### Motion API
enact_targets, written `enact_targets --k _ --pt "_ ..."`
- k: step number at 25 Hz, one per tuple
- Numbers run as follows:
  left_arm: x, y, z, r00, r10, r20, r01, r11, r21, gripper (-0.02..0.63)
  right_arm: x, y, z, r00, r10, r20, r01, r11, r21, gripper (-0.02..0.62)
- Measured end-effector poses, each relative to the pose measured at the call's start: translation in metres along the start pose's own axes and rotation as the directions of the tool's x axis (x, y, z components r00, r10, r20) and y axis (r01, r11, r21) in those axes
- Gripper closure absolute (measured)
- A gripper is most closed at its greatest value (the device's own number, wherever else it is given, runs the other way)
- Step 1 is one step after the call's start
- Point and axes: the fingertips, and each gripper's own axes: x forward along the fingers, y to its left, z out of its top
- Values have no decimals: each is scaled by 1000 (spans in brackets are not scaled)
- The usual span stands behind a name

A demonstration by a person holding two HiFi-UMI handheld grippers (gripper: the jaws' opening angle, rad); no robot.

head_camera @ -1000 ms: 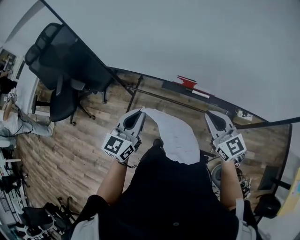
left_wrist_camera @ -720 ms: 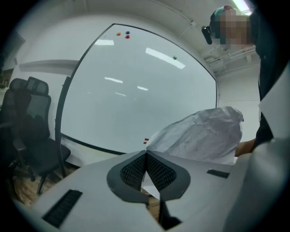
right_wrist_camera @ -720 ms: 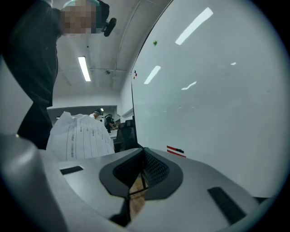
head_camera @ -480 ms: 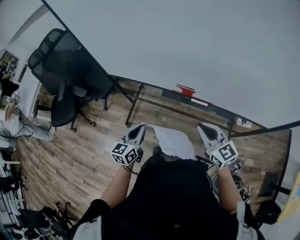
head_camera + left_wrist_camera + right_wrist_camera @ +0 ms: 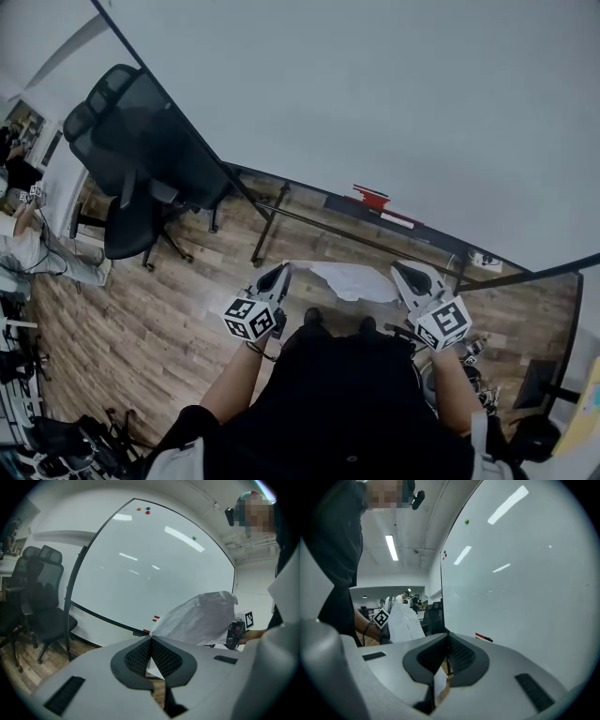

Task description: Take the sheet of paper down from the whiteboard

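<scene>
At the far left of the head view a black office chair (image 5: pixel 131 150) stands on the wooden floor (image 5: pixel 141 309), close to the left edge of the whiteboard (image 5: pixel 375 94) and well apart from the grippers. The board's dark stand leg (image 5: pixel 267 217) comes down to the floor just ahead of the left gripper (image 5: pixel 279 272).

In the left gripper view, the left gripper (image 5: pixel 151 640) has its 2 jaws pressed together, pinching a corner of the sheet of paper (image 5: pixel 201 618); a white tip of the sheet shows below the pads. From there the paper billows up and to the right, crumpled, in front of the board (image 5: pixel 140 564). The chair (image 5: pixel 33 597) sits off to the left.

In the head view the sheet (image 5: pixel 352 279) sags between the 2 grippers, off the board face and hanging over the floor in front of the person's body. It touches nothing but the jaws. A red item (image 5: pixel 372 196) lies on the board's lower ledge beyond it, clear of the paper.

The right gripper (image 5: pixel 401 272) grips the sheet's other end. In the right gripper view, the right gripper (image 5: pixel 448 638) is likewise clamped fully together, with a strip of the paper (image 5: pixel 405 623) caught between the pads and the rest curving away left. The whiteboard (image 5: pixel 520 573) fills the right side, near the jaws. To the right of this gripper in the head view, dark clutter crowds the floor.
</scene>
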Motion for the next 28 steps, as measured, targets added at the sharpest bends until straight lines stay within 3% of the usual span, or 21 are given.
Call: enact_targets --k 9,18,28 --pt "-8 13 -12 999 49 -1 -49 997 -58 595 -4 -1 9 999 -6 37 7 1000 -26 575" --pt "-15 24 -4 992 117 51 -112 990 -83 595 -9 -18 17 998 -46 50 49 997 -64 575" --pt "-4 6 -7 986 150 76 -144 986 -83 594 -31 -37 11 998 -35 53 38 998 -55 575"
